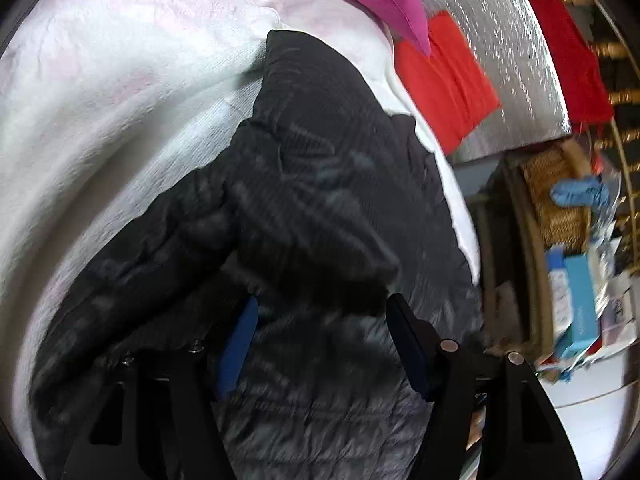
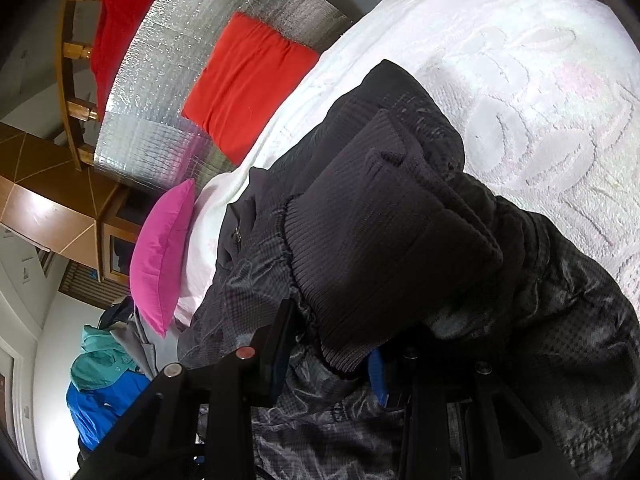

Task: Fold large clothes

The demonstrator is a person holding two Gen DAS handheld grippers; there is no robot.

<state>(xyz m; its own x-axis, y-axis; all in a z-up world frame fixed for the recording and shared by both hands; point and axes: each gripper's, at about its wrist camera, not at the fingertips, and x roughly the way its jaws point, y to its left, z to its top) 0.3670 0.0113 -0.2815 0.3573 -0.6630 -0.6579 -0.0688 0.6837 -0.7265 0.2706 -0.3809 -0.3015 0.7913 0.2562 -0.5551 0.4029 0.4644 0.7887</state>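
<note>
A white textured bedspread (image 2: 520, 60) covers the bed and takes up most of both views, and on it lies the dark jacket (image 1: 312, 168), bunched into a thick mound with its sleeve folded across the body and a ribbed cuff (image 2: 384, 248) on top. Behind it, toward the head of the bed, are a silver quilted mat (image 2: 168, 120), a red cushion (image 2: 248, 84) and a pink pillow (image 2: 160, 256); a heap of blue and teal clothes (image 2: 104, 384) waits off the side. The right gripper (image 2: 332, 356) is clamped narrow on the ribbed cuff, with knit fabric bulging out between its jaws. The left gripper (image 1: 324, 344) stands wide over the jacket with cloth lying between its jaws, though this view is blurred and it seems the pads are not pressing. The main risk, as I judge it, is the slick puffy shell: with only one side pinned, the folded sleeve may spring open or slide off the mound once the cuff is let go. A pull on the cuff alone could also drag the whole jacket toward the bed's edge, or ruck the bedspread beneath it
</note>
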